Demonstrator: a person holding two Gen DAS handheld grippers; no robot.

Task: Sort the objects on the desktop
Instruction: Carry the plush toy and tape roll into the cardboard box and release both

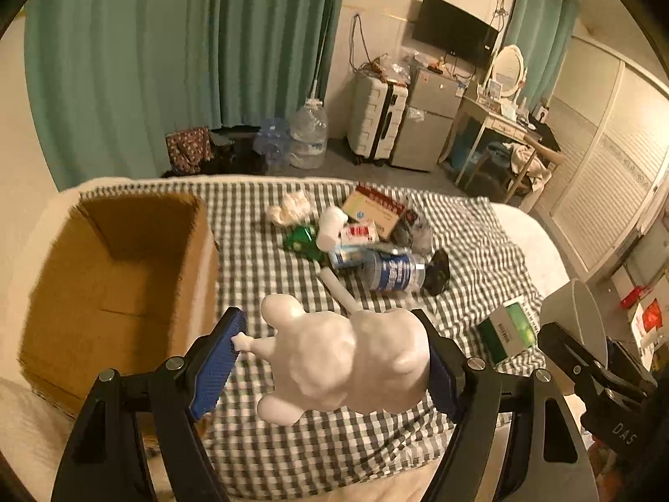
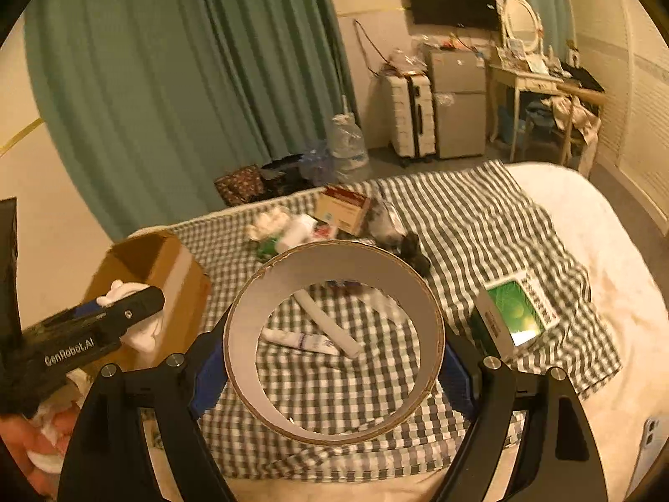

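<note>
My left gripper (image 1: 334, 355) is shut on a white bear-shaped figurine (image 1: 347, 359) and holds it above the checked cloth, just right of the open cardboard box (image 1: 121, 288). My right gripper (image 2: 334, 359) is shut on a wide tape roll (image 2: 334, 343), held above the cloth; it also shows at the right edge of the left wrist view (image 1: 579, 318). A pile of objects (image 1: 368, 242) lies mid-cloth: boxes, a blue-labelled bottle, a green packet, white tissue. A white tube (image 2: 301, 339) and a white stick (image 2: 326, 322) show through the roll.
A green and white box (image 2: 514, 313) lies on the cloth (image 2: 481, 217) to the right. The cardboard box (image 2: 146, 267) stands at the left edge. Beyond the bed are curtains, water jugs (image 1: 307, 134), a suitcase, a small fridge and a dressing table.
</note>
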